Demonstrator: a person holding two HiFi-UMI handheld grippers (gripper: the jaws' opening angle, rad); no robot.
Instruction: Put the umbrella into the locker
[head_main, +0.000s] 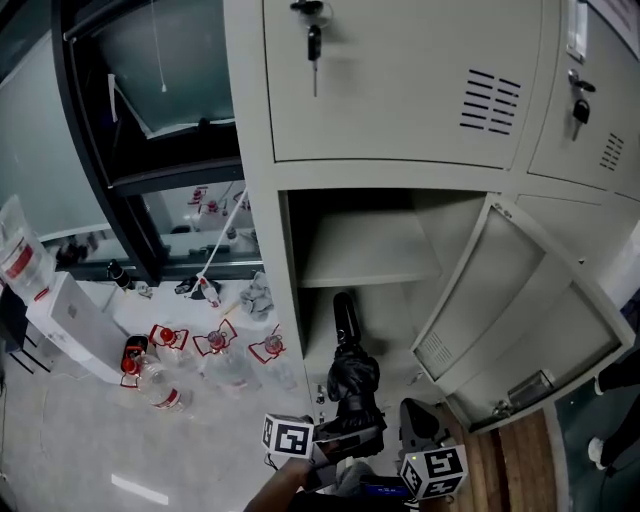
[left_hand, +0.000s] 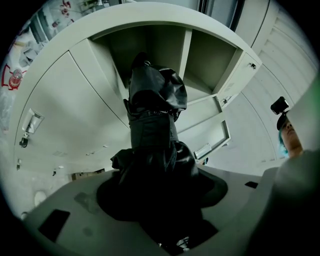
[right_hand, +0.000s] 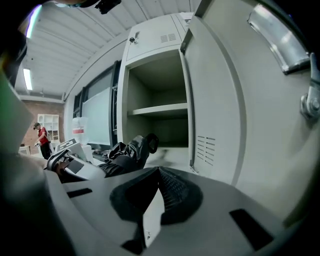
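Observation:
A black folded umbrella (head_main: 350, 372) lies lengthwise in my left gripper (head_main: 350, 428), which is shut on its bunched fabric near the handle end. Its far end (head_main: 344, 306) pokes into the lower compartment of the open grey locker (head_main: 300, 300), under the shelf (head_main: 365, 250). In the left gripper view the umbrella (left_hand: 152, 135) fills the jaws of the left gripper (left_hand: 160, 200) and points at the open compartment. My right gripper (head_main: 420, 428) hovers just right of the umbrella, apart from it. In the right gripper view its pads (right_hand: 172, 187) meet with nothing between them, and the umbrella (right_hand: 127, 152) shows to the left.
The locker door (head_main: 520, 310) stands swung open to the right, close beside my right gripper. Closed doors above carry hanging keys (head_main: 314, 42). Several plastic bottles (head_main: 165, 342) and a white box (head_main: 70, 320) sit on the floor to the left, below a window.

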